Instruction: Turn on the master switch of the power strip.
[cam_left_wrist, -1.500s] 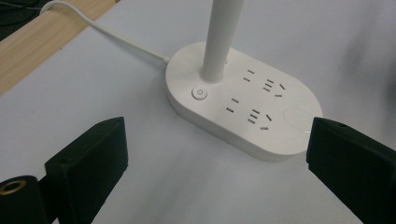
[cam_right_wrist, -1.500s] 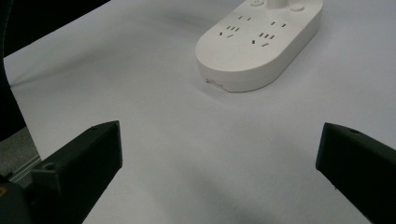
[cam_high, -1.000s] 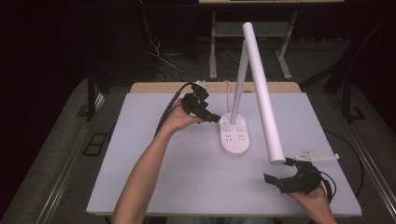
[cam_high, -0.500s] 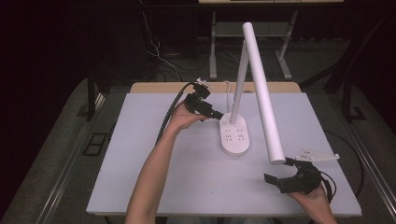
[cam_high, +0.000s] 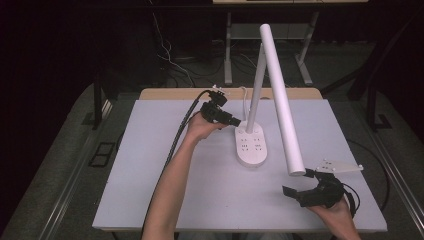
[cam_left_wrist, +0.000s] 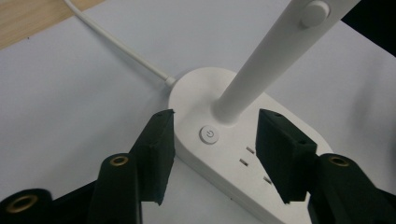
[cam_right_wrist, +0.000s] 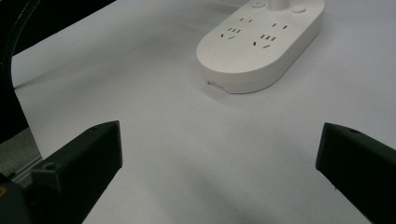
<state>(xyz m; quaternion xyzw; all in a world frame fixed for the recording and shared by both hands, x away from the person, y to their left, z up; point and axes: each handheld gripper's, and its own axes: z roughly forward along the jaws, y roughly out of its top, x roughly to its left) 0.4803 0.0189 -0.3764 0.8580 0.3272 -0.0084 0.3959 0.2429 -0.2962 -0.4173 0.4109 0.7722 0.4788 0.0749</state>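
At the near right corner of the desk (cam_high: 150, 190), the right gripper (cam_high: 299, 191) rests low with its jaws wide apart and nothing between them. A white lamp (cam_high: 251, 146) stands at the middle of the desk, its base carrying sockets and a power button (cam_left_wrist: 208, 134). Its head slants down to the near right. At the far end of the base, the left gripper (cam_left_wrist: 212, 140) has its jaws open, one on each side, around the button and stem, not closed on them.
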